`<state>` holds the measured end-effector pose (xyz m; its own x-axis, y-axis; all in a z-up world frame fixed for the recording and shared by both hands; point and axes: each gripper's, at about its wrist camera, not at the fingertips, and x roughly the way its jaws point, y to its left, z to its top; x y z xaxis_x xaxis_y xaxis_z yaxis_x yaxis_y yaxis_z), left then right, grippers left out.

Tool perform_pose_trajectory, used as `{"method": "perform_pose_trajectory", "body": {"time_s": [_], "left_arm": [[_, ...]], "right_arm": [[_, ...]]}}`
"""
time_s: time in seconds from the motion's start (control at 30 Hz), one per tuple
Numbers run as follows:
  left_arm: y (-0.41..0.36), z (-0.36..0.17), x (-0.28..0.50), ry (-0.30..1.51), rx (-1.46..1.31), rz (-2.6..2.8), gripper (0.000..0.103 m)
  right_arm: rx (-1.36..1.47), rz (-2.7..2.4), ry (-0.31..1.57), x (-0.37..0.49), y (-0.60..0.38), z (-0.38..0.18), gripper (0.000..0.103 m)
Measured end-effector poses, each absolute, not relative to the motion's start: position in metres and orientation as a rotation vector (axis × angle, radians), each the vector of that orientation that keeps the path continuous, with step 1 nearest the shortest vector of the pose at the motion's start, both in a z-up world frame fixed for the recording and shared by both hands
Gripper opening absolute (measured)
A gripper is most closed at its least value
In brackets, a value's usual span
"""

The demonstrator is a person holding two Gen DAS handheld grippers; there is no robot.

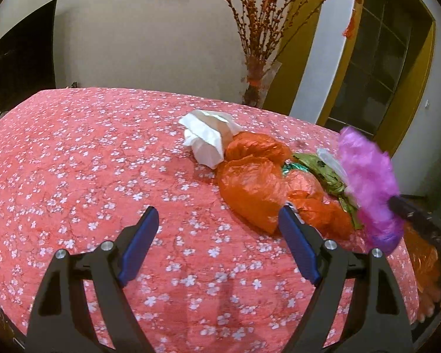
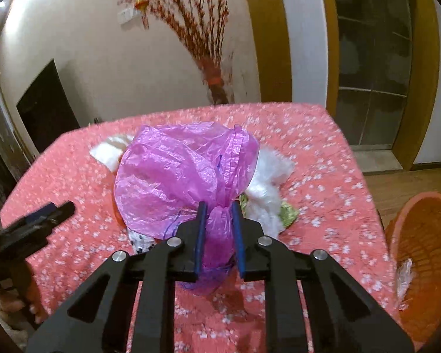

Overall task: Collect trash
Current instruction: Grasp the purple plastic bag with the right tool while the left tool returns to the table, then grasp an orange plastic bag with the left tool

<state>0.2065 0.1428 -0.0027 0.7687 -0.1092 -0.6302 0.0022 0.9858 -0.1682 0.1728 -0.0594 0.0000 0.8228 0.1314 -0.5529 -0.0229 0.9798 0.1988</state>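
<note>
Across the left wrist view, the left gripper (image 1: 216, 220) hangs with jaws wide and empty over the flowered surface (image 1: 73, 161); one white tissue wad (image 1: 205, 138), one orange bag (image 1: 255, 182) and one green wrapper (image 1: 329, 173) lie centre-right. Right wrist view: the right gripper (image 2: 219, 209), jaws narrow, pinches one purple bag (image 2: 176, 170) at centre; one orange basket (image 2: 426, 259) sits lower right

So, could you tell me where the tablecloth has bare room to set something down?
Bare cloth stretches left of the white tissue and orange bag, under the open left gripper. It is crowded from there to the purple bag.
</note>
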Motion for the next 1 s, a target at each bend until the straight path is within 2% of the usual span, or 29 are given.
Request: {"method": "perform_pose_trajectory", "body": {"time_s": [0.1, 0.23, 0.5, 0.6, 0.63, 0.67, 0.77, 1.0], "left_arm": [[0.132, -0.001, 0.212, 0.693, -0.147, -0.078, 0.081], [0.115, 0.0, 0.228, 0.706, -0.136, -0.105, 0.074], [0.08, -0.015, 0.283, 0.787, -0.061, -0.069, 0.069], [0.075, -0.026, 0.295, 0.841, -0.033, -0.051, 0.043], [0.078, -0.029, 0.297, 0.856, -0.045, -0.054, 0.03], [0.08, -0.03, 0.298, 0.866, -0.062, -0.061, 0.024], [0.09, -0.026, 0.294, 0.858, -0.099, -0.082, 0.013], [0.097, 0.006, 0.274, 0.793, -0.119, -0.117, 0.009]], "right_arm": [[0.191, 0.053, 0.547, 0.16, -0.069, 0.011, 0.017], [0.186, -0.002, 0.505, 0.145, -0.082, 0.02, 0.017], [0.209, -0.063, 0.532, 0.143, -0.104, 0.007, 0.017], [0.227, -0.072, 0.543, 0.145, -0.109, 0.002, 0.017], [0.229, -0.073, 0.543, 0.144, -0.111, 0.003, 0.017], [0.23, -0.075, 0.541, 0.144, -0.112, 0.003, 0.017], [0.236, -0.077, 0.536, 0.143, -0.113, 0.005, 0.017], [0.247, -0.075, 0.507, 0.13, -0.117, 0.01, 0.017]]}}
